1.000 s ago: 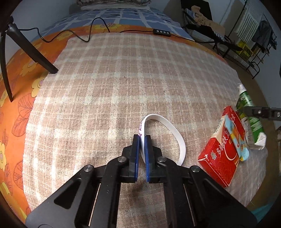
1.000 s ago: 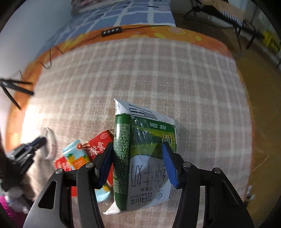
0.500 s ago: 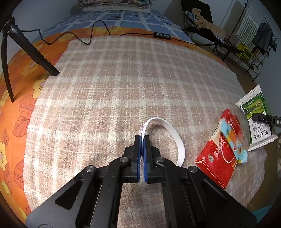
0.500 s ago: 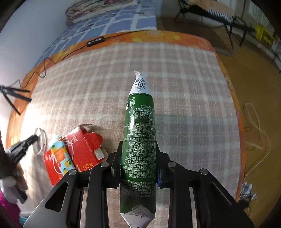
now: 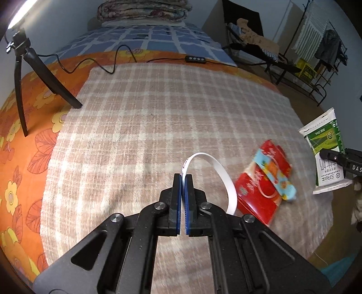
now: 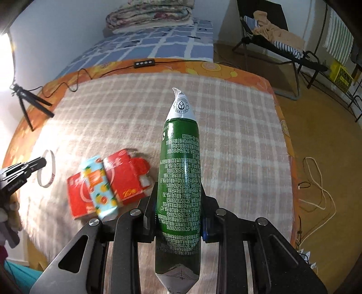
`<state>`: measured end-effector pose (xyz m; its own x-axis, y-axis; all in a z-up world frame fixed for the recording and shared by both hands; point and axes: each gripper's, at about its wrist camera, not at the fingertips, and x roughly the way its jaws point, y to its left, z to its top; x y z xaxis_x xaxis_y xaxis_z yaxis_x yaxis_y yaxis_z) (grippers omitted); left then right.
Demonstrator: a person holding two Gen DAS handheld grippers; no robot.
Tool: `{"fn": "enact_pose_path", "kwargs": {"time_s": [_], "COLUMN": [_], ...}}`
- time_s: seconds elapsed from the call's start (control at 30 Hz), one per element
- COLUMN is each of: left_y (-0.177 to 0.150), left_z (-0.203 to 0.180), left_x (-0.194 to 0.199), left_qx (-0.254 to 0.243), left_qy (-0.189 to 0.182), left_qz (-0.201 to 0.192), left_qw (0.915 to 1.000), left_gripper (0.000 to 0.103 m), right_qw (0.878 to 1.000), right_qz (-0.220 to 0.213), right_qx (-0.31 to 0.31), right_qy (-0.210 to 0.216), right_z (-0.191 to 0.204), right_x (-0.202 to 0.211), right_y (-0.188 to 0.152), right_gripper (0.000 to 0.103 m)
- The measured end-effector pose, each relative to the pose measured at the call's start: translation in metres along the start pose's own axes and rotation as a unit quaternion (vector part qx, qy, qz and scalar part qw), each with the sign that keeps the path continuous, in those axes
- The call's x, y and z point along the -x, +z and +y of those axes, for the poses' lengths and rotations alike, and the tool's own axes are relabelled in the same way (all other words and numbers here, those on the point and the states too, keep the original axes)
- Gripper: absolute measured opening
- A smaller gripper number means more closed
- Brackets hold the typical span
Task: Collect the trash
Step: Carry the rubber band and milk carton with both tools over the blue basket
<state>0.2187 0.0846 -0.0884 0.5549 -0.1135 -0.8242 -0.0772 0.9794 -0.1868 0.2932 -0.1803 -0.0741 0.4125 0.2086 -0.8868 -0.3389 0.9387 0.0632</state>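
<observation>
My left gripper [image 5: 183,178] is shut on a white paper band [image 5: 217,167], a loop that curls to the right above the checked blanket. My right gripper [image 6: 178,199] is shut on a green and white milk carton [image 6: 179,171] and holds it lifted, narrow side up. That carton also shows at the right edge of the left wrist view [image 5: 325,149]. A flattened red box [image 5: 258,196] with a small blue and orange carton [image 5: 276,176] on it lies on the blanket between the grippers. The band [image 6: 46,168] and red box [image 6: 122,178] also show in the right wrist view.
A checked blanket [image 5: 158,117] covers the bed over an orange flowered sheet [image 5: 20,144]. A black tripod [image 5: 34,67] stands at the left with a cable and switch [image 5: 195,59]. Folded quilts [image 6: 151,13] lie at the far end. A folding cot [image 6: 278,43] and cables [image 6: 316,181] are on the floor to the right.
My right gripper closed on the green carton, lifted it off the blanket and turned it narrow side up. My left gripper tightened on the white band and raised it slightly.
</observation>
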Motion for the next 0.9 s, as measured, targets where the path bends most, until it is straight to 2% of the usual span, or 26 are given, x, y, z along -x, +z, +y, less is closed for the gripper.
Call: {"fn": "enact_pose_path", "kwargs": {"time_s": [0.2, 0.57, 0.9], "left_y": [-0.018, -0.063, -0.12], "left_z": [-0.013, -0.043, -0.063], "left_x": [0.028, 0.077, 0.111], "left_qx": [-0.003, -0.02, -0.035], "left_qy": [-0.014, -0.04, -0.053], "left_qz": [-0.008, -0.011, -0.003], "left_qw": [0.9999, 0.9989, 0.998], "left_gripper": [0.0, 0.0, 0.0], "right_qw": [1.0, 0.996, 0.99], "right_qz": [-0.007, -0.007, 0.0], "right_qx": [0.022, 0.049, 0.068], "right_qy": [0.016, 0.08, 0.12], "right_z": [0.015, 0.049, 0.073], "right_x": [0.026, 0.067, 0.092], "right_y": [-0.027, -0.093, -0.153], "right_gripper": [0.026, 0.026, 0.026]}}
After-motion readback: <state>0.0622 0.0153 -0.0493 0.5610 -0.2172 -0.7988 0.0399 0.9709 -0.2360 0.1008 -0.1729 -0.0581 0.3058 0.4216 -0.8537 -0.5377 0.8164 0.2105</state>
